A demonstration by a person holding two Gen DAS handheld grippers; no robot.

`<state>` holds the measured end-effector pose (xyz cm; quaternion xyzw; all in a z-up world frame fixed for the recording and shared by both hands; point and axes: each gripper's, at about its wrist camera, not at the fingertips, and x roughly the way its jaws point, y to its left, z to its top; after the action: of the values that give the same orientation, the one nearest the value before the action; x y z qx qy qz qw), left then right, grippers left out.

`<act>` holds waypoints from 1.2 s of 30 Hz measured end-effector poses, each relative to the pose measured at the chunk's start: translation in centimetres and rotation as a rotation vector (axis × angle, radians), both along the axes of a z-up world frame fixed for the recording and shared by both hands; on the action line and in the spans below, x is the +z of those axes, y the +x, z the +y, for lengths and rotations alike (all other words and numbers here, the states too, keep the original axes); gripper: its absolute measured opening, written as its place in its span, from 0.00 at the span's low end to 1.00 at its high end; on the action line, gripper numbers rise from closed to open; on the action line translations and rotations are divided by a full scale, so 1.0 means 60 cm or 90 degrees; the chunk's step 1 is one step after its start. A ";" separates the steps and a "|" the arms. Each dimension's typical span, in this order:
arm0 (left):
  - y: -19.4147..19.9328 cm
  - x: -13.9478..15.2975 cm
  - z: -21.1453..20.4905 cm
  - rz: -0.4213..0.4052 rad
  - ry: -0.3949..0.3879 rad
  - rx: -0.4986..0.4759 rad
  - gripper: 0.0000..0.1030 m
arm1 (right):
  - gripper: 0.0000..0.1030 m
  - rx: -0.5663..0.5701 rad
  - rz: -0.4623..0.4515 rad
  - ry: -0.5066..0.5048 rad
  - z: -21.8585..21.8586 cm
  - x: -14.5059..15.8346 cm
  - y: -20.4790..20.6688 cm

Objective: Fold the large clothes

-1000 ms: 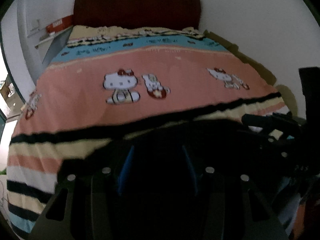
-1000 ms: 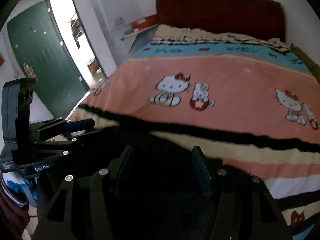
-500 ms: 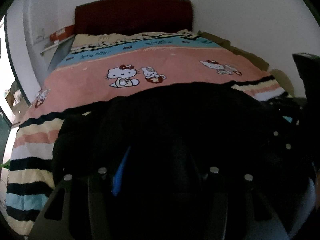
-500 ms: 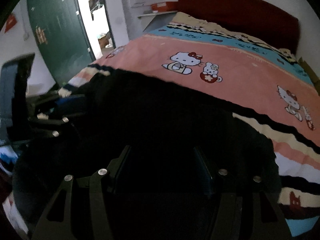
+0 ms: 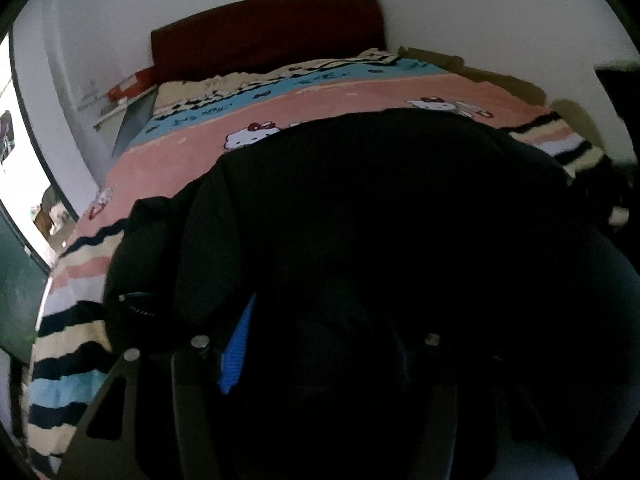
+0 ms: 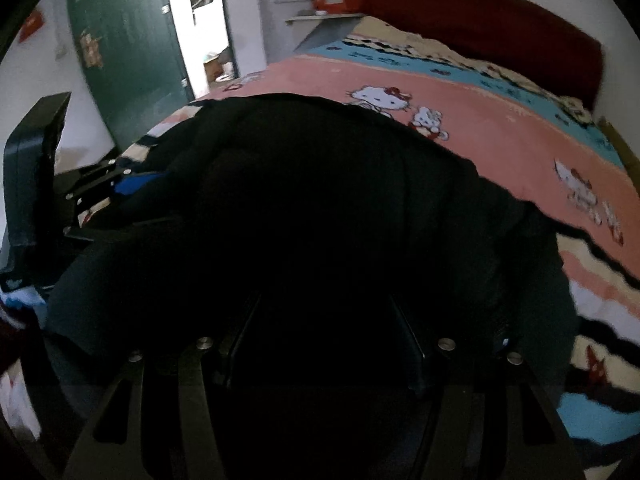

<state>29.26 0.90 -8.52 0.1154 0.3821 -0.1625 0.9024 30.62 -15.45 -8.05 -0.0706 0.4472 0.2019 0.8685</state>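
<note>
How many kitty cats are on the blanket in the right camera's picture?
2 kitties: one kitty sits mid-blanket just past the black garment, another kitty near the right edge. More may hide under the garment.

Both wrist cameras sit near the foot of the bed, tipped down, very close over a black garment. Both face the far headboard; the right view also catches the door at left.

Bed: your work surface, dark red headboard.
Blanket: cartoon-cat print, striped, covers it.
Black garment: you have it spread across the blanket's near end.
</note>
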 end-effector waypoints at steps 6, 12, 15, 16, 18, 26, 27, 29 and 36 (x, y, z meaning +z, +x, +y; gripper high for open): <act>0.053 -0.023 0.003 0.019 -0.036 0.030 0.55 | 0.59 -0.041 -0.006 0.010 -0.005 -0.045 0.048; 0.062 0.001 0.006 0.067 -0.036 0.029 0.54 | 0.59 -0.066 0.024 0.003 -0.002 -0.029 0.058; 0.029 0.046 0.027 0.056 -0.100 0.024 0.54 | 0.59 -0.070 0.010 0.020 -0.005 0.010 0.030; 0.020 0.059 0.033 0.051 -0.113 0.022 0.54 | 0.59 -0.066 0.001 0.028 -0.006 0.021 0.020; -0.002 0.085 0.037 0.035 -0.130 0.011 0.54 | 0.59 -0.059 -0.015 0.039 -0.006 0.047 -0.003; -0.034 0.042 0.006 0.072 -0.095 -0.037 0.55 | 0.59 -0.007 -0.013 0.019 0.017 0.052 -0.046; -0.037 0.031 0.005 0.070 -0.090 -0.036 0.55 | 0.59 -0.009 -0.004 0.011 0.015 0.038 -0.048; -0.037 0.014 0.002 0.071 -0.088 -0.036 0.56 | 0.59 -0.017 0.011 0.009 0.009 0.011 -0.046; -0.017 -0.032 -0.017 0.079 -0.056 -0.042 0.56 | 0.59 -0.024 0.021 -0.056 0.023 -0.057 -0.022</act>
<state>28.24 -0.10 -10.43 0.0777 0.4261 -0.2154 0.8752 29.32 -14.09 -11.49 -0.0966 0.4714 0.1666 0.8606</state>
